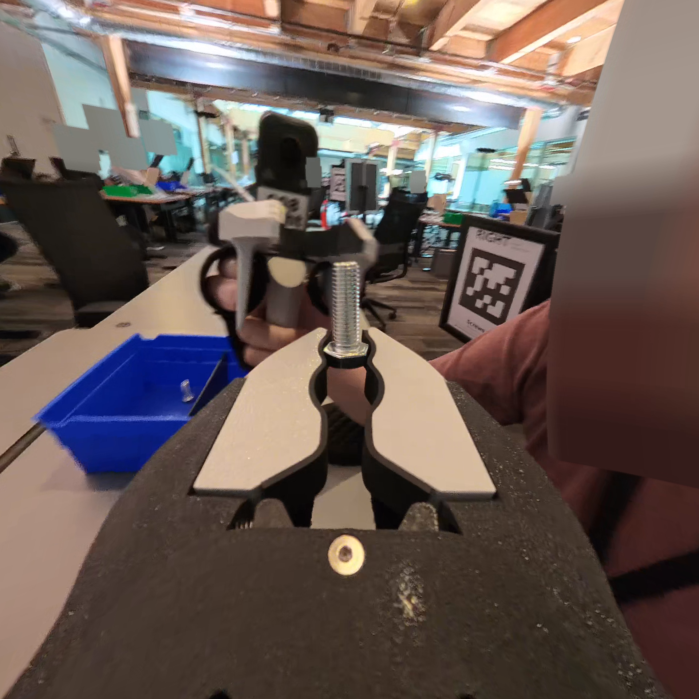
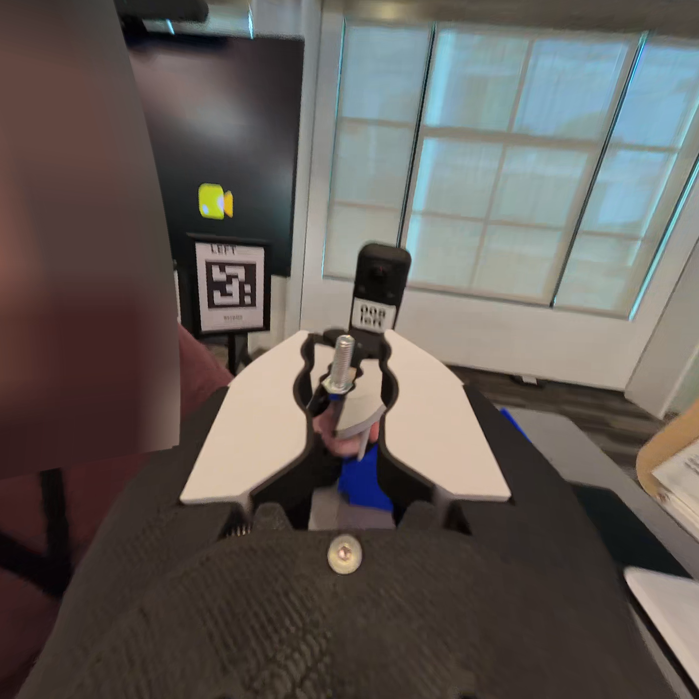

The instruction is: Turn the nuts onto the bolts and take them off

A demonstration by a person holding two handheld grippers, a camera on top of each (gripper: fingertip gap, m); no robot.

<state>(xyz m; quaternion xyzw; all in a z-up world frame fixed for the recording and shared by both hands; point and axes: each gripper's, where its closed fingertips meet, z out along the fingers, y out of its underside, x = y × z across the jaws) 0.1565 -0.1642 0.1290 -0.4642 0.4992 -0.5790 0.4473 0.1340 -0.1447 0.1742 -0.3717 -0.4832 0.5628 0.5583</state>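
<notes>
A silver bolt [image 1: 344, 299] stands upright, thread up. My left gripper [image 1: 344, 334] is shut on its hex head [image 1: 344, 350] and holds it above the table. My right gripper [image 1: 302, 272] faces it from just beyond, open and empty; the bolt's top is near one of its fingers [image 1: 365, 244]. In the right wrist view the bolt [image 2: 342, 363] shows in the wide gap of my right gripper [image 2: 348, 336], held by the left gripper [image 2: 340, 393], without touching the right fingers. I see no nut on the thread.
A blue bin [image 1: 113, 442] sits on the grey table [image 1: 38, 529] at the left, with a small bolt [image 1: 186, 390] inside; it also shows in the right wrist view [image 2: 363, 480]. Framed marker signs [image 1: 491, 283] [image 2: 229, 287] stand behind. A cardboard box [image 2: 673, 472] is at the right.
</notes>
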